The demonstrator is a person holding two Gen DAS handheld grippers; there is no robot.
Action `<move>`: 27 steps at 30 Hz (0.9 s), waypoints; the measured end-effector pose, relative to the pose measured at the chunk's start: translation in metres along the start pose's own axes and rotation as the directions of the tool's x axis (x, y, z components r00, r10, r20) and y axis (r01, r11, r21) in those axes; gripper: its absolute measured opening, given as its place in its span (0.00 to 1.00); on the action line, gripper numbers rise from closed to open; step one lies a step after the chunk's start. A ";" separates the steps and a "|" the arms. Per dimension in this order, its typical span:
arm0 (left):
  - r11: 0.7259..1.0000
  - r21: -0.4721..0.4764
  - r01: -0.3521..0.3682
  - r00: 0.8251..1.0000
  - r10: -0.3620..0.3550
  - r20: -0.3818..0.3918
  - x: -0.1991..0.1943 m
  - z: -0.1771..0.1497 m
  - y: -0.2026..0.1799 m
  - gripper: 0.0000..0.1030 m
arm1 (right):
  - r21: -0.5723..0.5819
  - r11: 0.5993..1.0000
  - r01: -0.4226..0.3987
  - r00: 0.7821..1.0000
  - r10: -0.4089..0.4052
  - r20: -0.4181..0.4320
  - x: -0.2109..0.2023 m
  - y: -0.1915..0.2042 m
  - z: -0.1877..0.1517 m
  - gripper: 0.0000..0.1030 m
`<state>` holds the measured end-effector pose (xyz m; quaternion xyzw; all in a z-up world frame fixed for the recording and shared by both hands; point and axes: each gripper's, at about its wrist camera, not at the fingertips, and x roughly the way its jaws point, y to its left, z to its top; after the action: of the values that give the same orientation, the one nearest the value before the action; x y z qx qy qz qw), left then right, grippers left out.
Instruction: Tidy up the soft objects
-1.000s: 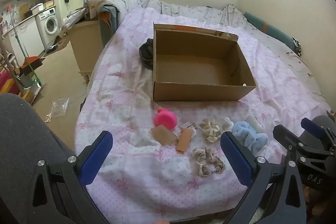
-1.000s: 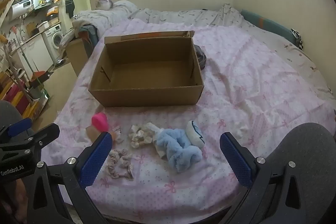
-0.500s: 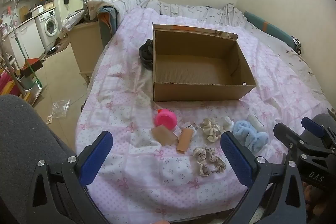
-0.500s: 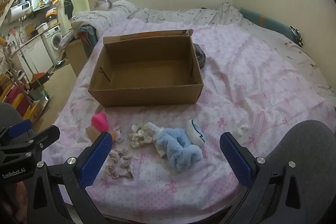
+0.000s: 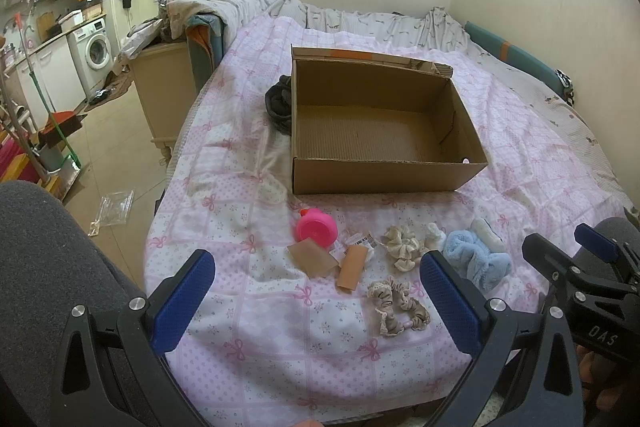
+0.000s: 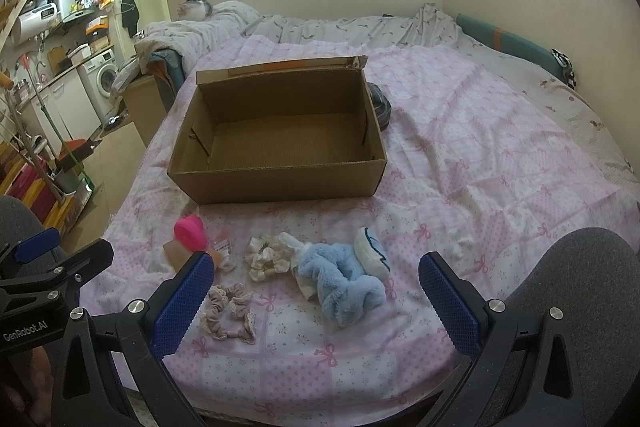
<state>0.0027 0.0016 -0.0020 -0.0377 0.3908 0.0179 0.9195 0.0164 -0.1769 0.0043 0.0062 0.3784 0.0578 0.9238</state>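
An open, empty cardboard box [image 5: 380, 131] [image 6: 280, 143] stands on the pink bed. In front of it lie a pink round object [image 5: 316, 227] [image 6: 189, 231], tan pads [image 5: 312, 259], a cream scrunchie [image 5: 402, 245] [image 6: 264, 257], a beige scrunchie [image 5: 396, 307] [image 6: 228, 311], a fluffy blue item [image 5: 476, 261] [image 6: 344, 283] and a small white-blue plush [image 6: 370, 255]. My left gripper [image 5: 316, 303] is open and empty above the near bed edge. My right gripper [image 6: 316, 303] is open and empty, also near the bed edge, with the blue item between its fingers in view.
A dark cloth bundle [image 5: 278, 103] [image 6: 380, 107] lies behind the box. The bed [image 6: 500, 147] runs to the right wall. A bedside cabinet [image 5: 168, 95] and a kitchen area with a washing machine [image 5: 96, 51] are at left. My grey sleeves show at the bottom corners.
Both grippers have drifted slightly; the view is almost the same. Nothing was picked up or moved.
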 end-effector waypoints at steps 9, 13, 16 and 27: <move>1.000 0.000 0.000 1.000 0.000 0.001 0.000 0.000 0.000 0.99 | 0.000 1.000 -0.001 1.000 0.001 -0.001 0.000 -0.001 0.001 1.00; 1.000 0.000 -0.002 1.000 0.002 -0.001 0.001 0.000 0.000 0.99 | 0.003 1.000 -0.002 1.000 0.002 -0.002 0.000 -0.002 0.001 1.00; 1.000 0.000 -0.002 1.000 0.002 -0.001 0.001 0.001 0.001 0.99 | 0.003 1.000 -0.003 1.000 0.003 -0.002 -0.001 -0.002 0.001 1.00; 1.000 0.002 -0.003 1.000 0.003 -0.001 0.000 0.001 0.002 0.99 | 0.006 1.000 -0.004 1.000 0.004 -0.002 -0.001 -0.003 0.001 1.00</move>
<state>0.0038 0.0037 -0.0013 -0.0363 0.3915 0.0187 0.9193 0.0165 -0.1797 0.0051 0.0097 0.3797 0.0585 0.9232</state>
